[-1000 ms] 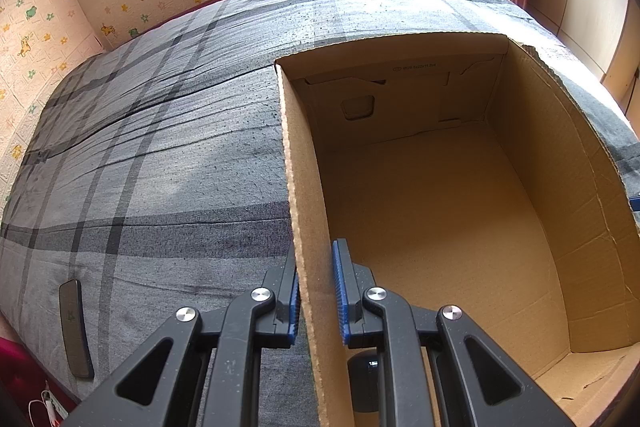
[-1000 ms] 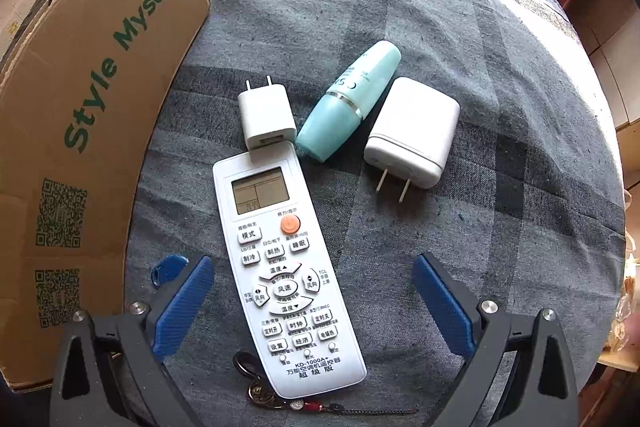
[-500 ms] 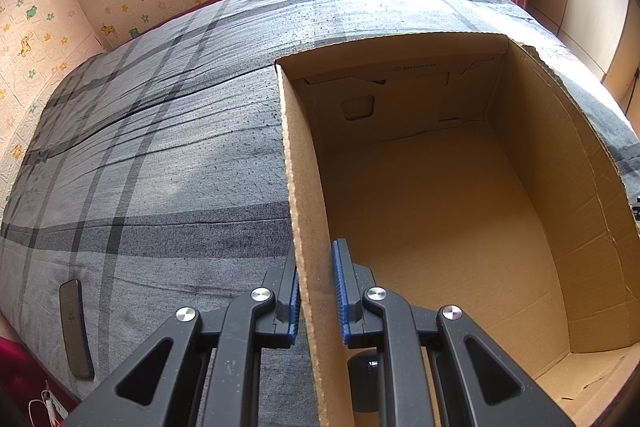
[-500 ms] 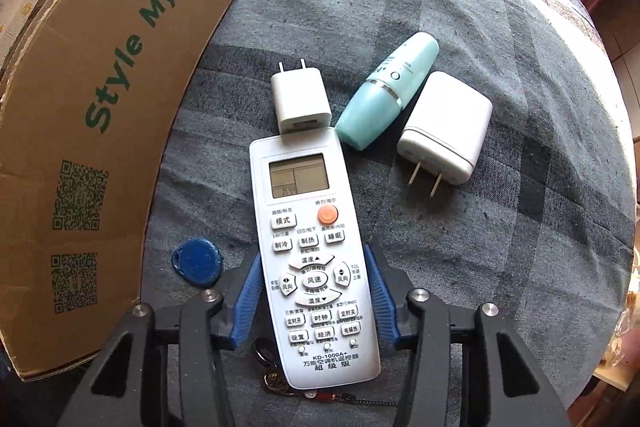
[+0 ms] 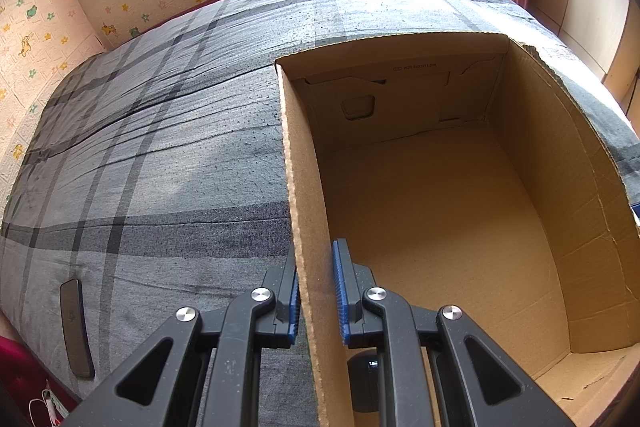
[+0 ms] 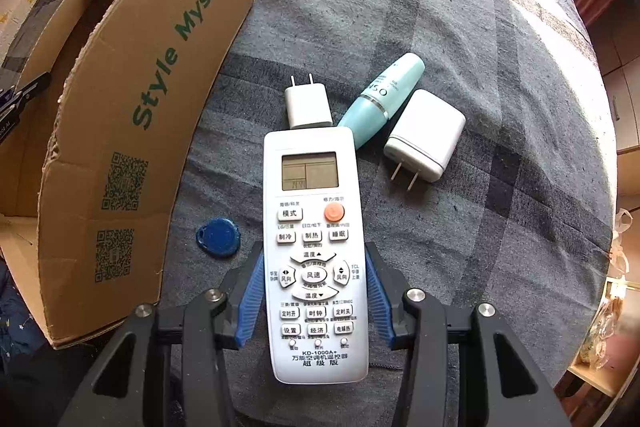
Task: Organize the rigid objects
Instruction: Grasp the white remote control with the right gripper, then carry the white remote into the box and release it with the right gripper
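My right gripper (image 6: pixel 314 301) is shut on the lower half of a white air-conditioner remote (image 6: pixel 314 227) and holds it above the bed. Beyond it lie a small white plug (image 6: pixel 308 105), a pale blue bottle (image 6: pixel 380 99) and a larger white plug (image 6: pixel 426 135). A blue key tag (image 6: pixel 218 237) lies left of the remote. My left gripper (image 5: pixel 316 291) is shut on the left wall of an open cardboard box (image 5: pixel 308 187), one finger inside and one outside. The box also shows in the right wrist view (image 6: pixel 132 99). Its floor is bare.
The bed (image 5: pixel 140 167) has a grey plaid cover. A dark flat object (image 5: pixel 74 327) lies near its left edge. A small black object (image 5: pixel 362 379) sits in the box under my left gripper. The bed edge (image 6: pixel 592 187) drops off at the right.
My right gripper closed on the remote and lifted it, with the view rising and shifting left toward the box. My left gripper has not moved.
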{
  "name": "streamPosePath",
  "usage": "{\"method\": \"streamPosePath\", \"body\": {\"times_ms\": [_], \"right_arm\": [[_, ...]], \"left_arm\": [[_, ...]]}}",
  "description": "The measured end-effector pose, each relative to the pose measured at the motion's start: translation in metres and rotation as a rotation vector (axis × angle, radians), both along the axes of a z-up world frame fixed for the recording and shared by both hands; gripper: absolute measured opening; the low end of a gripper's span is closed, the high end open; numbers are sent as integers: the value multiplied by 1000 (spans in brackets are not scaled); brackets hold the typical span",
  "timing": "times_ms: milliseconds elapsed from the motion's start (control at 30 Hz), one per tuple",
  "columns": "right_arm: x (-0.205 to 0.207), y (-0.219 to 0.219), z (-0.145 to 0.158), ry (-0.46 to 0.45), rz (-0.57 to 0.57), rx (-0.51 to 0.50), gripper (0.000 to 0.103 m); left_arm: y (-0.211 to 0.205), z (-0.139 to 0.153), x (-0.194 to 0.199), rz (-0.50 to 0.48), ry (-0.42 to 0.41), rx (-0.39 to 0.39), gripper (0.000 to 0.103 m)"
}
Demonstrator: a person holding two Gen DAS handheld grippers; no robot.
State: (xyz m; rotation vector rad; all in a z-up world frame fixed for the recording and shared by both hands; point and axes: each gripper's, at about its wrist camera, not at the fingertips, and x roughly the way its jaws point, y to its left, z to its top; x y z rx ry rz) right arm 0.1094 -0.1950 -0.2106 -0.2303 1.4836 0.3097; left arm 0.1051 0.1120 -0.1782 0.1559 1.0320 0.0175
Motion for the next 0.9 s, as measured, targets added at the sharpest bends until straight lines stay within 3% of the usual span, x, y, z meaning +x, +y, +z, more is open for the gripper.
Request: {"method": "streamPosePath", "body": {"times_ms": [467,900], "right_arm": [[7,13,75,-28,66,-11,50],[23,70,125,-87,177,13,50]], "left_arm": [[-1,0,1,1,3,1,16],[0,0,1,3,4,-2,16]]}}
